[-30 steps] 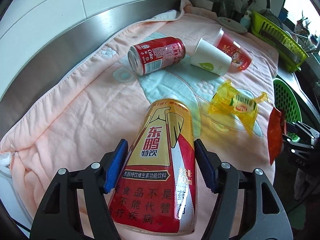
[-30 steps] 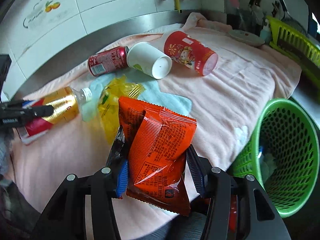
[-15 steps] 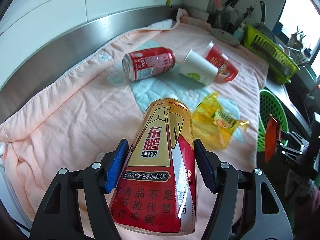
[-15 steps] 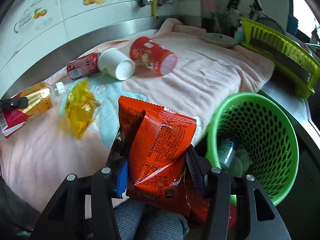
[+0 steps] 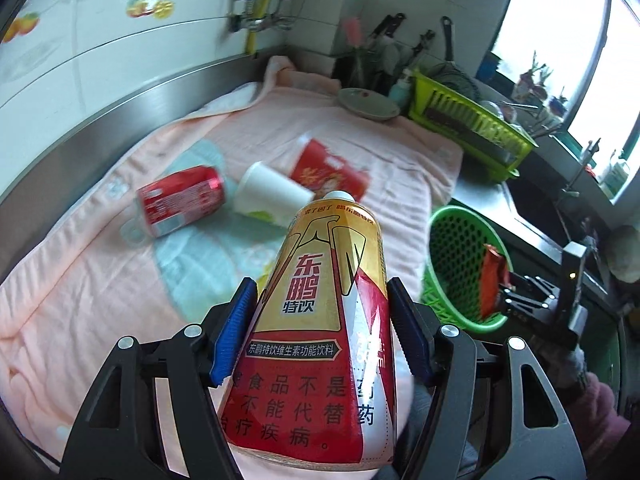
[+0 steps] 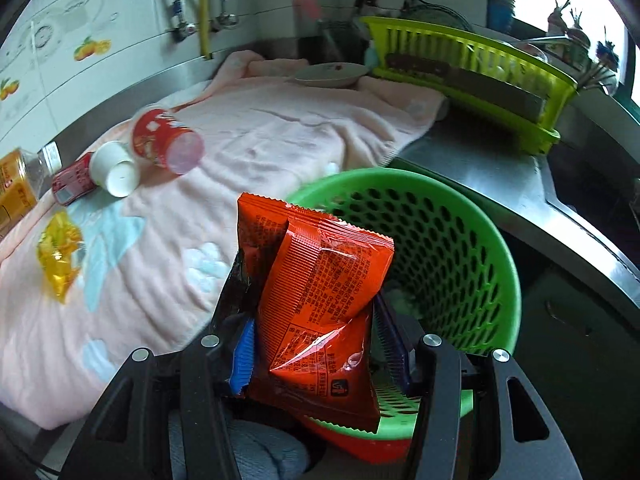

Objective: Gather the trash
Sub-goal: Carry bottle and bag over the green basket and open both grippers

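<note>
My left gripper (image 5: pixel 320 334) is shut on a gold-and-red drink bottle (image 5: pixel 324 320) and holds it above the pink towel (image 5: pixel 100 280). My right gripper (image 6: pixel 318 344) is shut on an orange snack bag (image 6: pixel 316 304) over the near rim of the green basket (image 6: pixel 460 248). In the left wrist view the basket (image 5: pixel 452 248) stands at the right with the snack bag (image 5: pixel 491 284) over it. On the towel lie a red can (image 5: pixel 180 200), a white paper cup (image 5: pixel 268 196), a red cup (image 5: pixel 328 172) and a yellow wrapper (image 6: pixel 60 260).
A yellow-green dish rack (image 6: pixel 472 72) and a plate (image 6: pixel 328 74) stand at the back of the steel counter (image 6: pixel 500 184). A sink (image 5: pixel 540 208) lies to the right. The tiled wall (image 5: pixel 100 40) with taps runs along the back.
Both grippers have swung right toward the basket. The bottle has been lifted off the towel. The snack bag has moved from over the towel to over the basket's rim.
</note>
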Available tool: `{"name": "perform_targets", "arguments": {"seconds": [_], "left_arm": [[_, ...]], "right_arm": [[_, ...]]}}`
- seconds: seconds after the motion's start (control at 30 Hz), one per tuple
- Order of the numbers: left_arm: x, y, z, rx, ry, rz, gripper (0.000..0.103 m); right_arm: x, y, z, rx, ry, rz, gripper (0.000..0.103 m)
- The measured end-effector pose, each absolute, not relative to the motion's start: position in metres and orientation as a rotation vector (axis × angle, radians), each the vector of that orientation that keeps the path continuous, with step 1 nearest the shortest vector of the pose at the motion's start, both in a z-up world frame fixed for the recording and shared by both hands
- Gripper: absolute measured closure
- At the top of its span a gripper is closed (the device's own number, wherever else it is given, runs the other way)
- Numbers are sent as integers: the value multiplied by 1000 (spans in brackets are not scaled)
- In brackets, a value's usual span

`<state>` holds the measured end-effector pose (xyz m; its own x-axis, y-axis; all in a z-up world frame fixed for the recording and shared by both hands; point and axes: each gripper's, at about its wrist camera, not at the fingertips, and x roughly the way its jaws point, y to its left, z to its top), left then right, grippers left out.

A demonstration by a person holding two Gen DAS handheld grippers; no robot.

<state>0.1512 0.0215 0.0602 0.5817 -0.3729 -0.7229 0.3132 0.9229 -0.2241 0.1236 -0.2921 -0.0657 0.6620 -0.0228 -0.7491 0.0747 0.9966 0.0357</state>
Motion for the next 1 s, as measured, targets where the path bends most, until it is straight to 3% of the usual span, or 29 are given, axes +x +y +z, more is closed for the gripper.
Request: {"name": "perform_targets", "arguments": {"seconds": [0.23, 0.47, 1.0], "left_arm": [[172, -59, 61, -61, 876, -515, 38], [188, -134, 50, -23, 907, -602, 42], [210, -256, -10, 19, 986, -705, 41]], "right_arm": [[125, -340, -88, 93, 865, -110, 49], [124, -375, -100, 146, 860, -141, 25], [90, -403, -89, 218, 782, -142, 22]]}}
